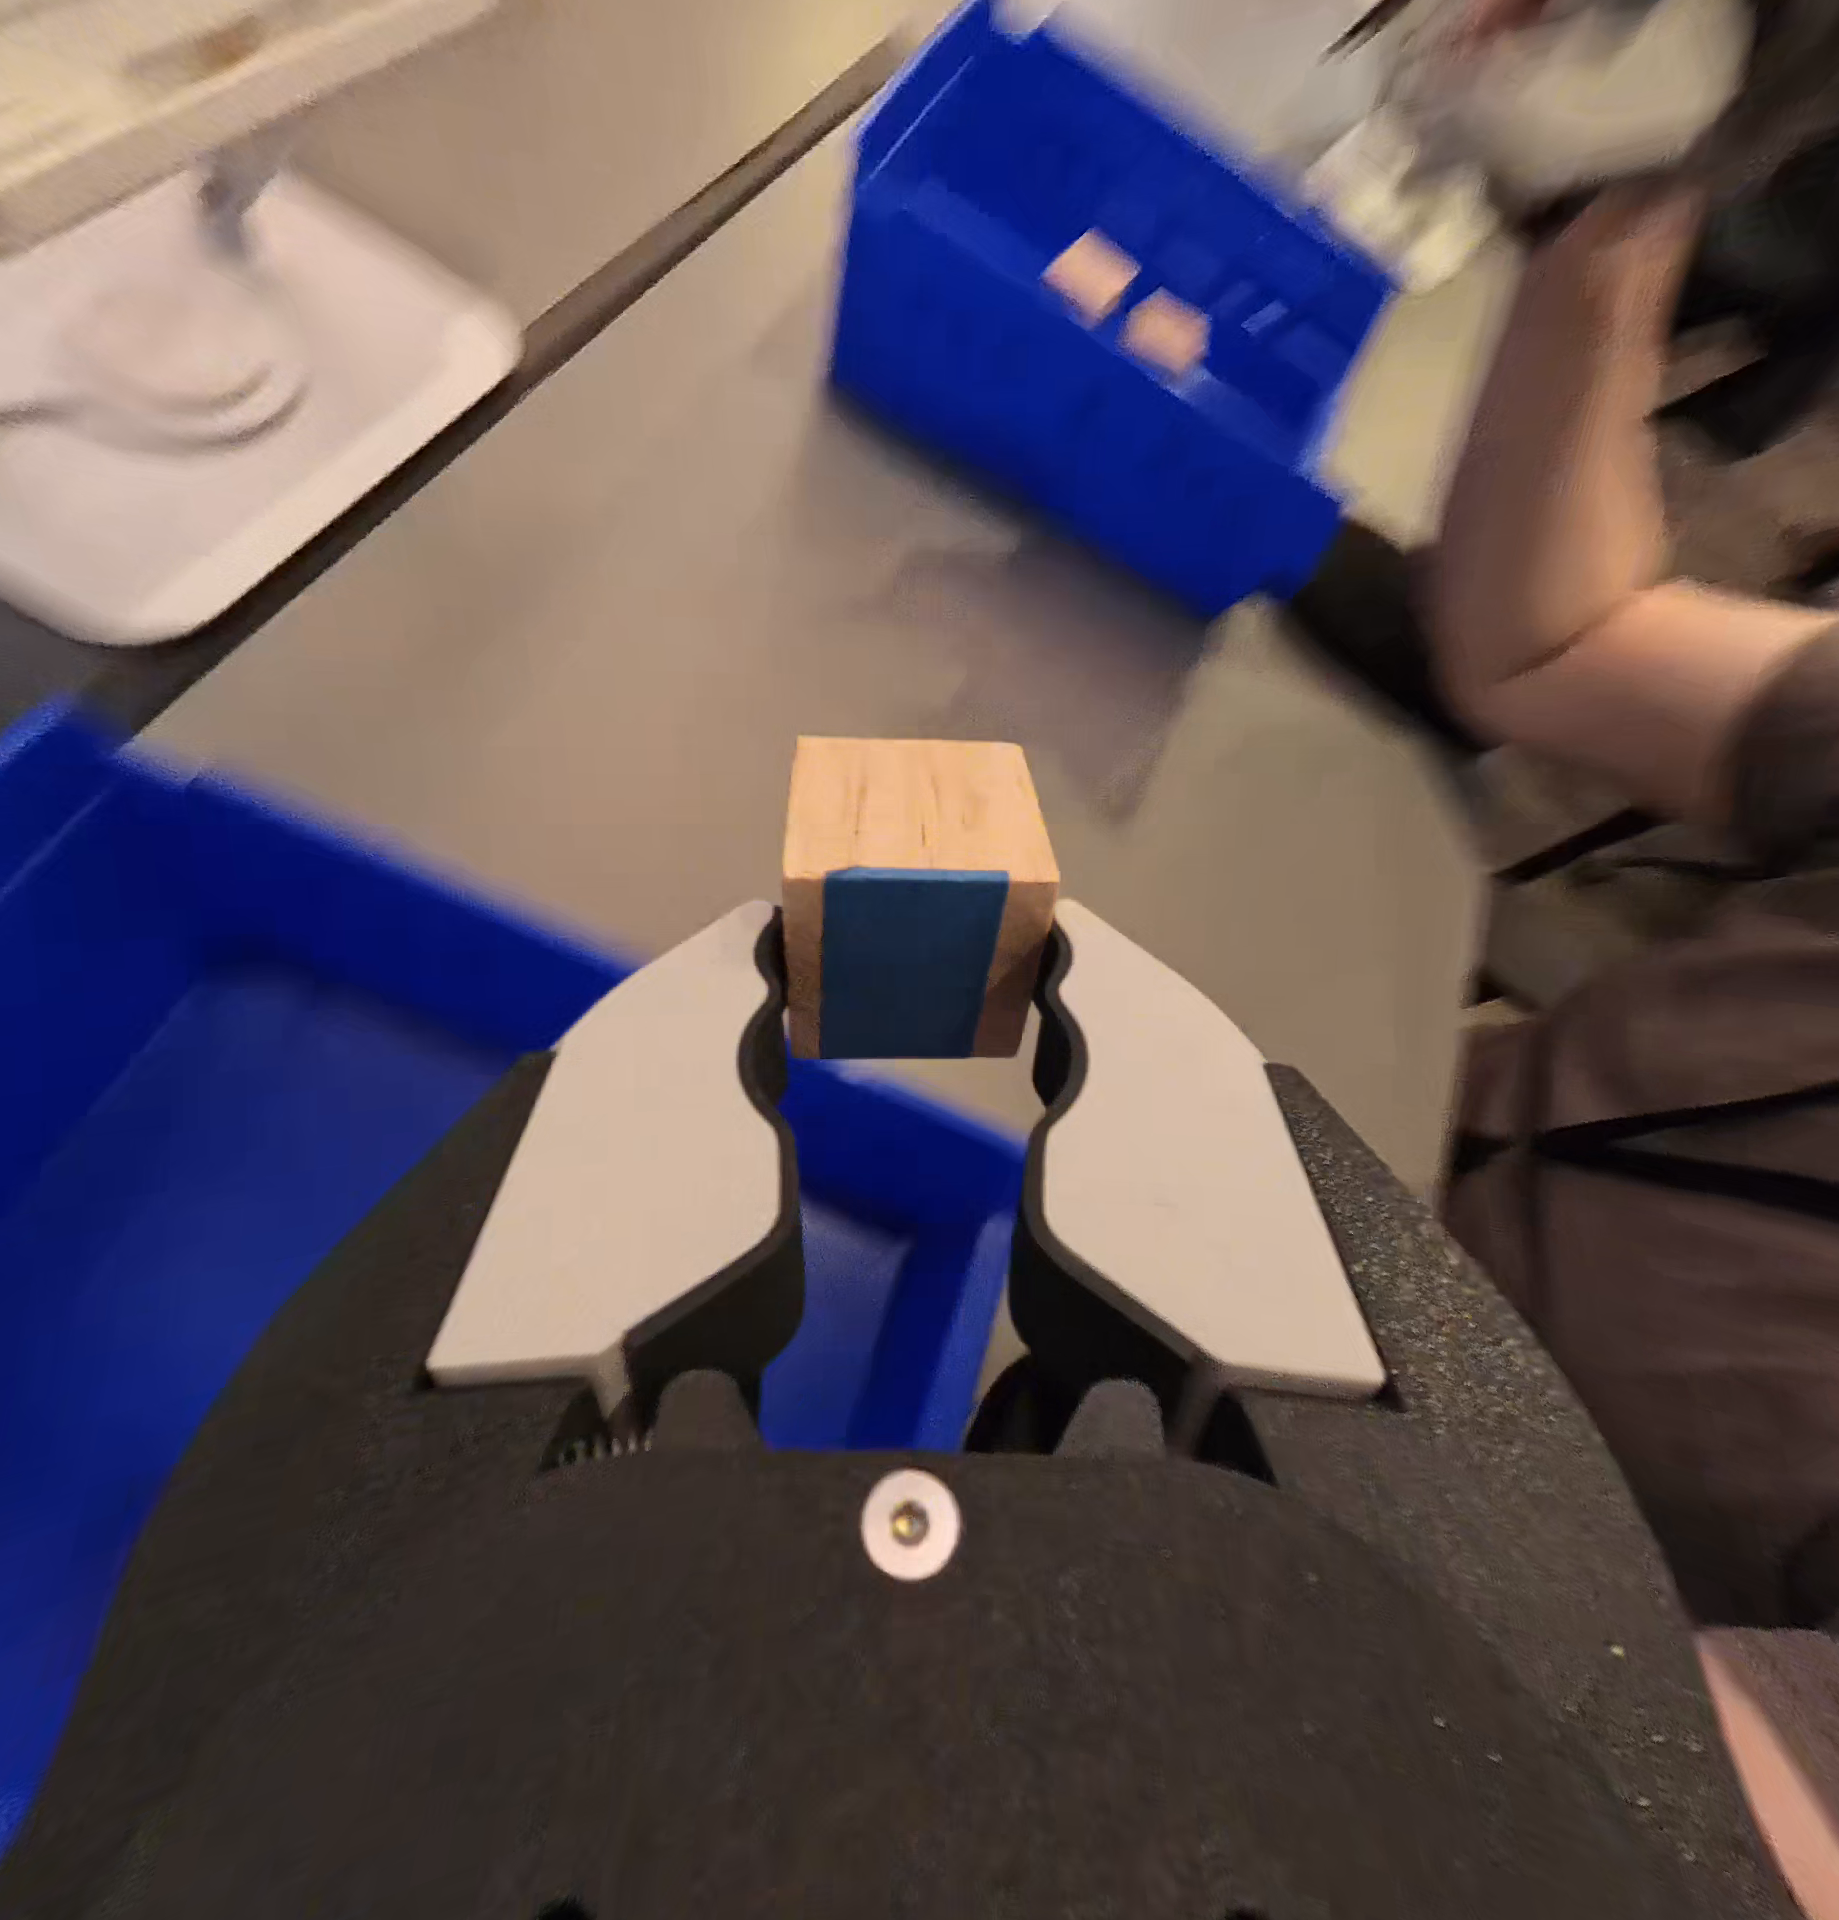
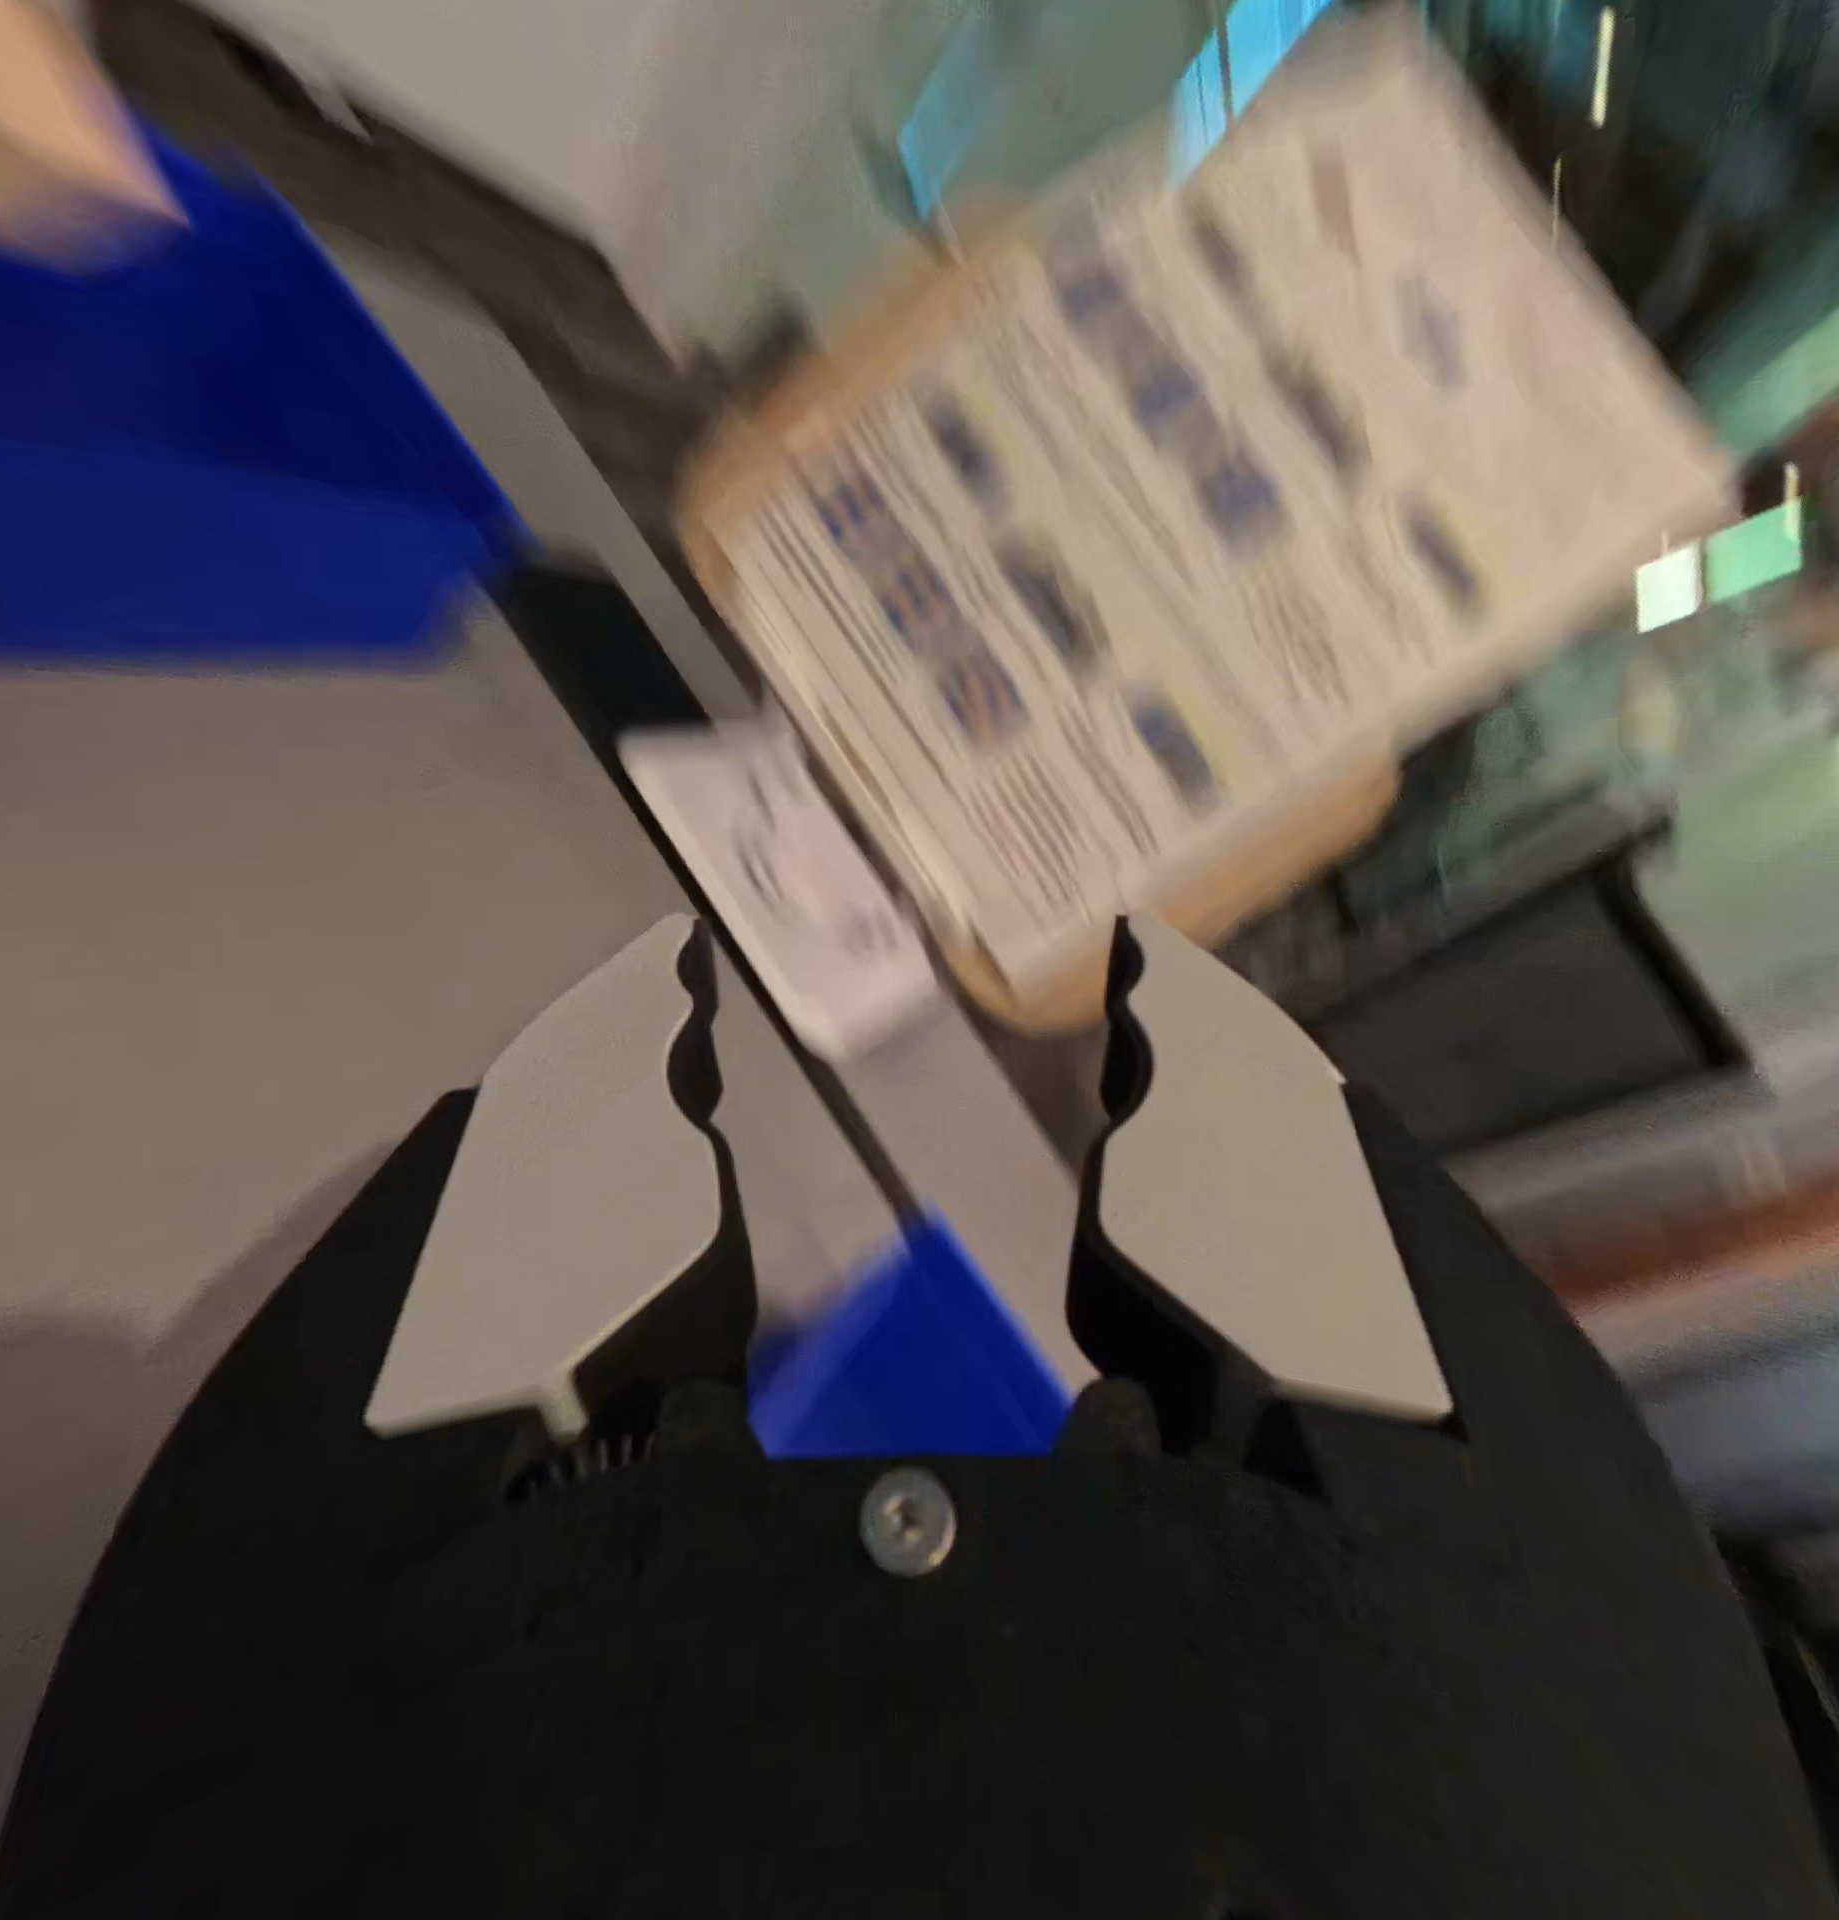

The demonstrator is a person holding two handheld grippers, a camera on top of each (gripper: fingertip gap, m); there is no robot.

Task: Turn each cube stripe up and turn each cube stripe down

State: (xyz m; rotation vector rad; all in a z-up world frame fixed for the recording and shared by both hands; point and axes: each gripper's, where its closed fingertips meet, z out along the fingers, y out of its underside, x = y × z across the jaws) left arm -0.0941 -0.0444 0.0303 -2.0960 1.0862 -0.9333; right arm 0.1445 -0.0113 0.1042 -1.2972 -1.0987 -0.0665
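Gripping a wooden cube (image 1: pixel 917 894) by its sides, the left gripper (image 1: pixel 917 971) shows its blue stripe (image 1: pixel 910 961) toward the camera; the right gripper (image 2: pixel 907 997) gapes wide with nothing between its fingers; the printed sheet (image 2: pixel 1185 540) is too blurred to read.

A pale wooden cube (image 1: pixel 920 831) with visible grain and a matt blue stripe (image 1: pixel 907 961) is seen at centre frame, glossy blue plastic bins (image 1: pixel 1081 405) at upper right and lower left, and a smooth matt grey tabletop (image 1: pixel 582 665) between.
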